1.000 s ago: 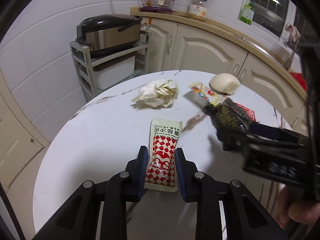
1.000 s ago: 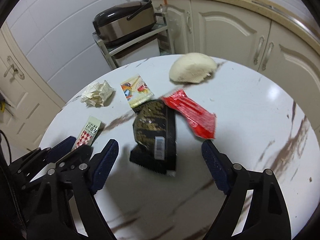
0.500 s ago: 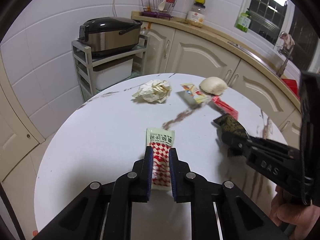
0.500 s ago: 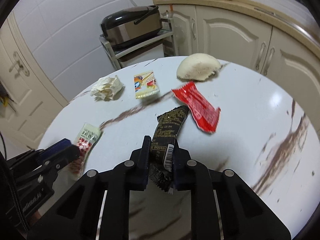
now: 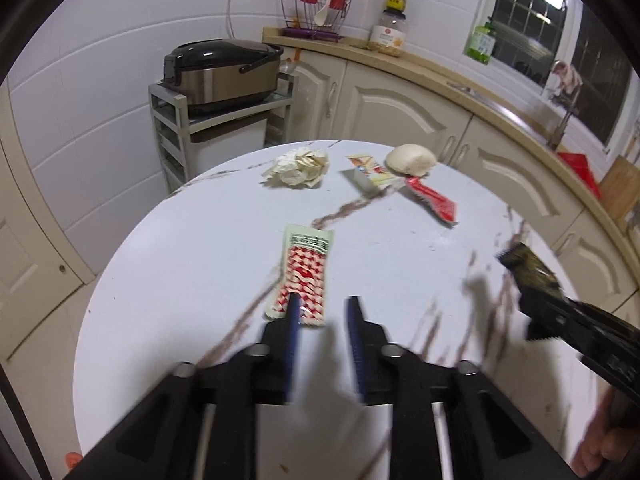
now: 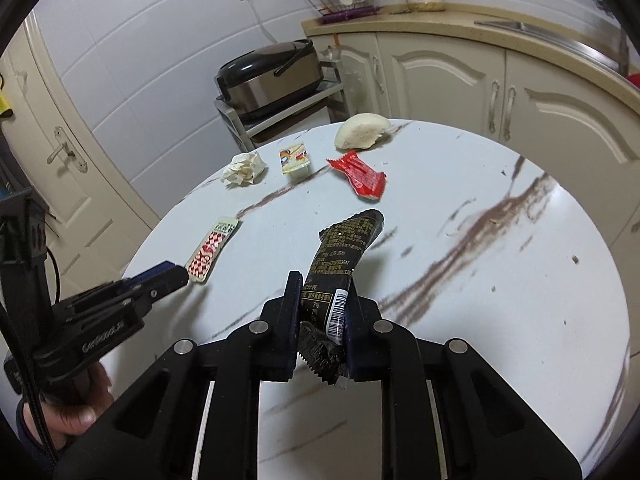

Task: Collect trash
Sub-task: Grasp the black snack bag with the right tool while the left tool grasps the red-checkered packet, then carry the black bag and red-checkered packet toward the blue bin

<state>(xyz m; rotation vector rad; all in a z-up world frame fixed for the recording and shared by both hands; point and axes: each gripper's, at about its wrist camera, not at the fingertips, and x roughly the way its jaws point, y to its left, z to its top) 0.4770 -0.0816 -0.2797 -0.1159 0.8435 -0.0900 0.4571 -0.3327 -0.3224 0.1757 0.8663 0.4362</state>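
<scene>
Gripping a glossy black wrapper (image 6: pixel 343 264), our right gripper (image 6: pixel 322 300) holds its long axis pointing away, tip curling rightward. Our left gripper (image 5: pixel 323 312), jaws just opening, is released; the flat checkered sachet (image 5: pixel 304 276) lies lengthwise beyond.

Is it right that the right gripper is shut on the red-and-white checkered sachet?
No. In the right wrist view the right gripper is shut on the black crinkled snack wrapper; the red-and-white checkered sachet lies on the table.

Right hand-held gripper (image 6: pixel 322 304) clamped on black wrapper (image 6: pixel 340 256), lifted above marbled worktop (image 6: pixel 500 280); red-checked sachet (image 6: pixel 210 250) lying flat.
</scene>
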